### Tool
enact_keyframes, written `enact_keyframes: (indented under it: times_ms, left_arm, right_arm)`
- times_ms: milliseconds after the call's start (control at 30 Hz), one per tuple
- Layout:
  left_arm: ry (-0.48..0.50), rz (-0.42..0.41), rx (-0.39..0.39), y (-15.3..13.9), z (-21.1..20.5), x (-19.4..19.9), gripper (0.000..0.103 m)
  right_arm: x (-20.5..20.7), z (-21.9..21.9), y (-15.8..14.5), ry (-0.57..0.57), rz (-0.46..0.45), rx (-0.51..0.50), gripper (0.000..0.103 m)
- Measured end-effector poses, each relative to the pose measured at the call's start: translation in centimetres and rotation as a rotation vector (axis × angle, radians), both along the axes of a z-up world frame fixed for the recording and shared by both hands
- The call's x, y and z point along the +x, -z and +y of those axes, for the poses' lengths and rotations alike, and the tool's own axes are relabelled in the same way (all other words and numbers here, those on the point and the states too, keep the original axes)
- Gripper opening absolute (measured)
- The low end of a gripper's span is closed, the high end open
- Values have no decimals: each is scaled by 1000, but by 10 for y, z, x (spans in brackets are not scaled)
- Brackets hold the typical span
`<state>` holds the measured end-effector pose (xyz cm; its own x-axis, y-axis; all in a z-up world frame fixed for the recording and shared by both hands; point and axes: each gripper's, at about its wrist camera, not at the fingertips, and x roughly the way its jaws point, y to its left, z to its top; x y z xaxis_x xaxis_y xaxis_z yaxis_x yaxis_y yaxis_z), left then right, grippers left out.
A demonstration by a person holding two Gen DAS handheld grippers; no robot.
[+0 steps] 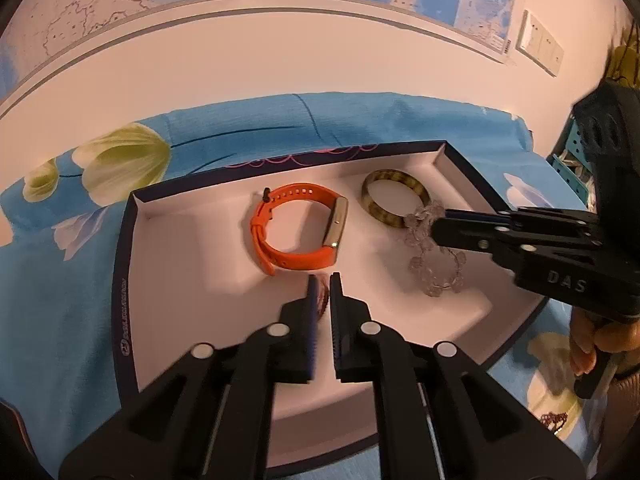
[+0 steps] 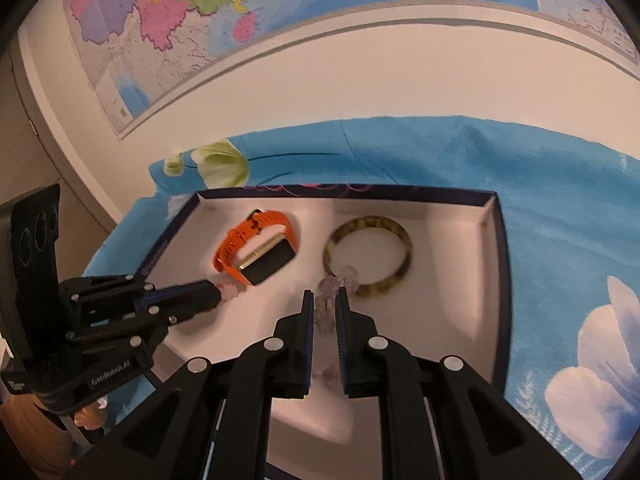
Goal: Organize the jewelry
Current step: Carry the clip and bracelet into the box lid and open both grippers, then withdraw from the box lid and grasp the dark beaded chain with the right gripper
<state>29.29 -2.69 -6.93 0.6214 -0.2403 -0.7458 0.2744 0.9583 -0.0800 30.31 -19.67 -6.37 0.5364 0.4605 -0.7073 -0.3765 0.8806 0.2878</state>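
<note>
A white-lined tray with a dark blue rim holds an orange watch and a mottled brown bangle. My left gripper hangs low over the tray's near left floor. It is shut on a small reddish bead bracelet, mostly hidden by the fingers. My right gripper is shut on a clear bead bracelet, whose loop rests on the tray floor just in front of the bangle.
The tray sits on a blue flowered cloth against a wall with a map. A hand grips the right tool's handle. A small reddish trinket lies on the cloth to the tray's right.
</note>
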Motion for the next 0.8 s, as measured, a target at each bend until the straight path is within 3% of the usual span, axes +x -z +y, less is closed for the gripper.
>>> enact_keyframes:
  times_ms: [133, 267, 467, 800]
  left_arm:
    - [-6, -3, -2, 0, 2, -1, 22]
    - [-13, -29, -1, -7, 5, -9, 36]
    - [-38, -107, 13, -29, 12, -32, 45]
    - [-41, -223, -60, -65, 29, -95, 52]
  right_arm:
    - [-4, -5, 0, 13, 4, -46, 15]
    - [-9, -11, 0, 51, -9, -92, 31]
    - [-23, -20, -12, 77, -65, -82, 31]
    - [-83, -20, -44, 0, -169, -29, 36]
